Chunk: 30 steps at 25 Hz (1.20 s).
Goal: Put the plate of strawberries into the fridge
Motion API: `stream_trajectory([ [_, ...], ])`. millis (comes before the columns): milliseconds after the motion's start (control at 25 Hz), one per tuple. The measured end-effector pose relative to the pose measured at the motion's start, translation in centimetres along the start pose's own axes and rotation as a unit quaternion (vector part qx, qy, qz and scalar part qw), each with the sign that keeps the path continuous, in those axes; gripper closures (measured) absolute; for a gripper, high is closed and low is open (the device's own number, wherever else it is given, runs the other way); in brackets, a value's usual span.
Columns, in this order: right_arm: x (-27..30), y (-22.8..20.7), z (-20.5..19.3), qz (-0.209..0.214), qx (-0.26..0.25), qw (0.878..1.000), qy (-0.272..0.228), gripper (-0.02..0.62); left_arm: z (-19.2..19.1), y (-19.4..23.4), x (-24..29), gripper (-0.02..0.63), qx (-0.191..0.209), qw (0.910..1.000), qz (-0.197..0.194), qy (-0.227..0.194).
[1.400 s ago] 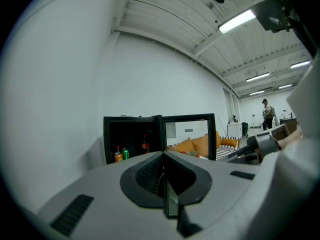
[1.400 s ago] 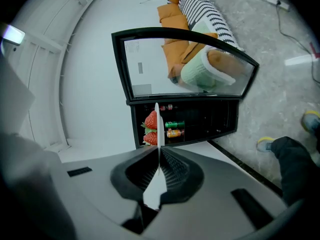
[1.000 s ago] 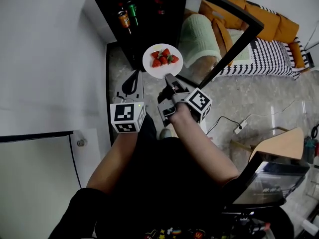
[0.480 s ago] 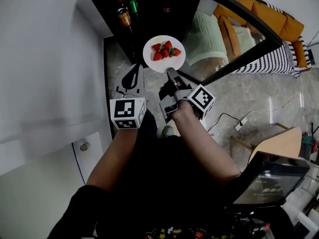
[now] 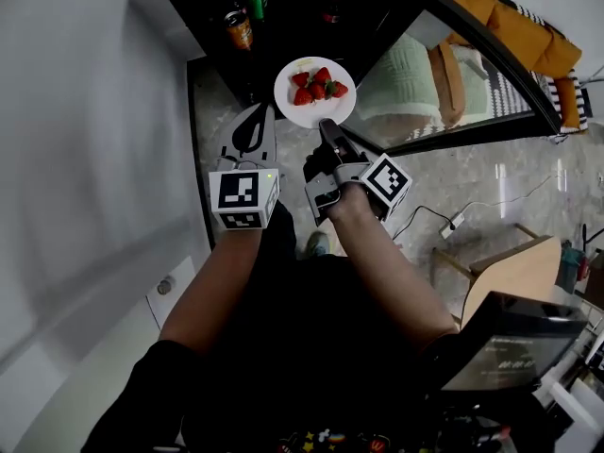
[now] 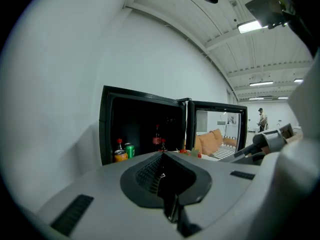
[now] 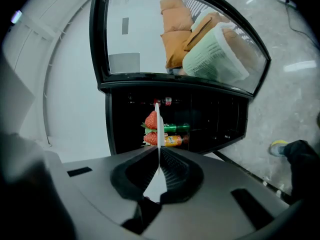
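Observation:
A white plate (image 5: 314, 92) carrying several red strawberries (image 5: 317, 85) is held level in front of the open black fridge (image 5: 283, 12). My right gripper (image 5: 327, 130) is shut on the plate's near rim; in the right gripper view the plate (image 7: 158, 154) runs edge-on between the jaws, strawberries (image 7: 151, 128) to its left. My left gripper (image 5: 251, 135) hangs just left of the plate, shut and empty. The left gripper view faces the fridge (image 6: 145, 126) interior, with the strawberries (image 6: 189, 153) peeking over the gripper body.
Inside the fridge stand an orange can (image 5: 238, 28), a green can (image 5: 256, 6) and bottles (image 6: 157, 136). Its glass door (image 5: 462, 74) is swung open to the right, reflecting an orange sofa. A white wall (image 5: 85, 111) lies left; a cable (image 5: 453, 221) crosses the marble floor.
Both grippers and the plate have moved closer to the fridge opening. The plate now sits nearer the shelf with the cans.

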State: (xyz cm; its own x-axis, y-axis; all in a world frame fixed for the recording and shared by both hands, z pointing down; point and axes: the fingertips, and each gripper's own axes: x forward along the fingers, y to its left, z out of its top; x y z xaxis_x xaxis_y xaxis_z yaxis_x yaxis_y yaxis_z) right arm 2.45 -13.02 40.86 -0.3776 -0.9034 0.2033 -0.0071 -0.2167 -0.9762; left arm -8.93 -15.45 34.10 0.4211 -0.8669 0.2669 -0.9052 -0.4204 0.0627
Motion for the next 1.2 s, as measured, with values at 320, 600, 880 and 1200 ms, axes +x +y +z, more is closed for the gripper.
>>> stream_trajectory([
  [320, 2.8, -0.9, -0.2, -0.001, -0.001, 1.000, -0.025, 0.578, -1.1, 1.6, 2.5, 0.604, 0.008, 0.9994, -0.031, 0.008],
  [600, 2.8, -1.2, -0.2, 0.002, -0.002, 1.000, -0.030, 0.578, -1.3, 1.0, 2.6, 0.604, 0.014, 0.9990, -0.041, 0.012],
  [880, 10.2, -4.6, 2.1, -0.016, 0.004, 1.000, -0.016, 0.578, -3.4, 5.0, 9.3, 0.604, 0.008, 0.9994, -0.026, 0.024],
  [1200, 13.9, -7.7, 4.0, -0.026, 0.009, 1.000, 0.001, 0.578, -5.0, 5.7, 12.8, 0.604, 0.003, 0.9996, -0.011, 0.027],
])
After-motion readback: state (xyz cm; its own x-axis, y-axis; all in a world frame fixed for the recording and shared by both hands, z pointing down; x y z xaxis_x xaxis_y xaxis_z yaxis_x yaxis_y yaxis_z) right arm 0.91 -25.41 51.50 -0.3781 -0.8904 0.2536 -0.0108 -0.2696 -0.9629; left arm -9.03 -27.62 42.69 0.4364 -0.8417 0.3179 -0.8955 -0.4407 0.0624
